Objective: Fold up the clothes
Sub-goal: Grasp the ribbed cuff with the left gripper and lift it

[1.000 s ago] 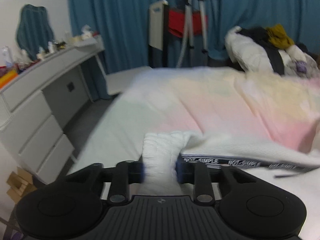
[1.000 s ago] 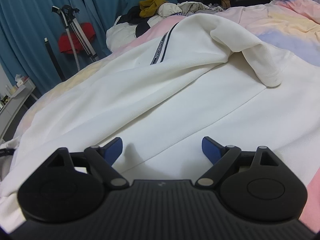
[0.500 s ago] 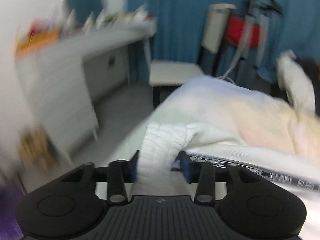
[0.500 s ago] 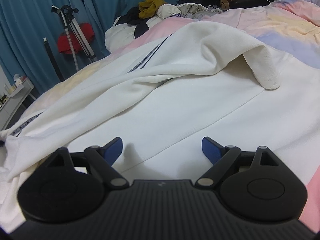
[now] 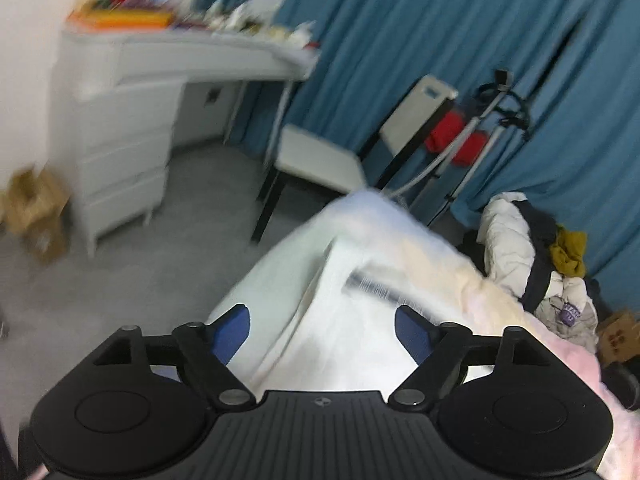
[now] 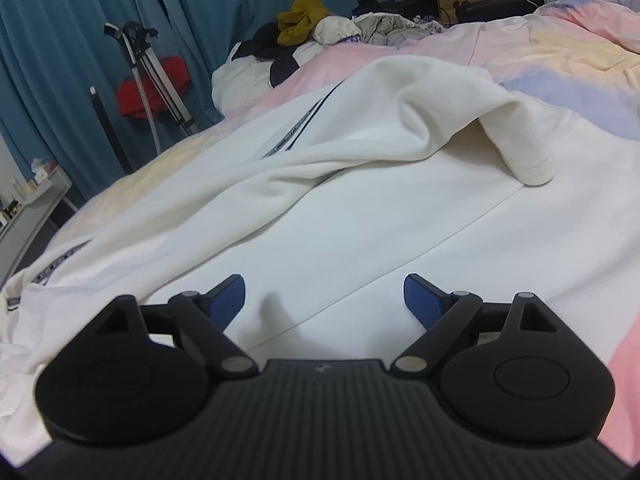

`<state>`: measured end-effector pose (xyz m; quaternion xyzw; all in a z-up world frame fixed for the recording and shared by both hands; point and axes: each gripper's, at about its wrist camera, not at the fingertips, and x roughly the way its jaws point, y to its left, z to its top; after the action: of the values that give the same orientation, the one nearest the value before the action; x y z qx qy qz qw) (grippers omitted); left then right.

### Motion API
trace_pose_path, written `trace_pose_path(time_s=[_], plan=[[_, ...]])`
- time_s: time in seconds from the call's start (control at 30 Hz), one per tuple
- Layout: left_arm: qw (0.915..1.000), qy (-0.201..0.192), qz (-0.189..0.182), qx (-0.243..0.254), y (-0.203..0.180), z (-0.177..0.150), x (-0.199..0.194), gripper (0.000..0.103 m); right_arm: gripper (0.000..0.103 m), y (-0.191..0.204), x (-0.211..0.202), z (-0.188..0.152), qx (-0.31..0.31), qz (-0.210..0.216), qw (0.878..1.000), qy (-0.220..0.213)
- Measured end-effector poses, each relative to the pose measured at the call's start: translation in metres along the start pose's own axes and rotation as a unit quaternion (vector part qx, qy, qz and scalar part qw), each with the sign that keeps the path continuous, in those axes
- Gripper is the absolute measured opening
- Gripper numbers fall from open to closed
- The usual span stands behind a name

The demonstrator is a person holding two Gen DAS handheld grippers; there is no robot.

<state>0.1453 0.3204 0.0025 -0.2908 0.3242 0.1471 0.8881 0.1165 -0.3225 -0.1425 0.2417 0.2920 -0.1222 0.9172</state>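
A white garment (image 6: pixel 360 208) with a dark lettered stripe (image 6: pixel 298 128) lies spread and rumpled on the bed; one part is folded over on the right. My right gripper (image 6: pixel 324 294) is open and empty, low over its near hem. My left gripper (image 5: pixel 322 330) is open and empty above the garment's end (image 5: pixel 344 312) at the bed's corner. That view is blurred, and the stripe (image 5: pixel 376 286) shows as a smear.
A pastel bedspread (image 6: pixel 560 52) covers the bed. A pile of clothes (image 6: pixel 320 28) lies at its far side. A white chair (image 5: pixel 320 156), a tripod (image 5: pixel 492 120), a white dresser (image 5: pixel 124 140) and blue curtains (image 5: pixel 400 32) stand beyond the bed's corner.
My left gripper has let go of the white ribbed cuff and opened wide, swinging its view toward the floor and dresser. The garment's left end dropped onto the bed. The right gripper stayed still.
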Motion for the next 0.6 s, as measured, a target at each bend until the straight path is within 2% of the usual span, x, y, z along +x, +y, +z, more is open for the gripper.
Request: trace_pose_path(time_s=[0.1,0.17,0.3,0.37,0.43,0.5,0.57,0.6], plan=[[0.9959,0.049,0.004,-0.076,0.041,-0.023,-0.026,0.088,0.088,-0.003,-0.011,0.002,0.008,0.002,1.000,-0.008],[0.9884,0.081,0.000,-0.128,0.066,-0.040,-0.030,0.088,0.088,-0.005,-0.017,0.001,0.011,0.001,1.000,-0.011],[0.9731,0.124,-0.030,-0.192,0.099,-0.071,-0.020,0.087,0.088,-0.008,-0.026,-0.001,0.012,-0.001,1.000,-0.013],[0.9681,0.134,-0.046,-0.207,0.106,-0.083,-0.013,0.081,0.088,-0.009,-0.032,-0.004,0.009,-0.003,1.000,-0.013],[0.9721,0.125,-0.038,-0.195,0.100,-0.086,-0.006,0.077,0.088,-0.010,-0.038,-0.006,0.006,-0.004,1.000,-0.014],[0.9784,0.108,-0.022,-0.175,0.094,-0.085,-0.007,0.048,0.088,-0.011,-0.043,-0.007,0.005,-0.003,1.000,-0.016],[0.9809,0.102,-0.012,-0.165,0.092,-0.083,-0.011,0.024,0.088,-0.012,-0.047,-0.006,0.005,-0.005,1.000,-0.020],[0.9821,0.099,-0.007,-0.160,0.090,-0.083,-0.013,0.017,0.088,-0.012,-0.049,-0.006,0.004,-0.005,1.000,-0.022]])
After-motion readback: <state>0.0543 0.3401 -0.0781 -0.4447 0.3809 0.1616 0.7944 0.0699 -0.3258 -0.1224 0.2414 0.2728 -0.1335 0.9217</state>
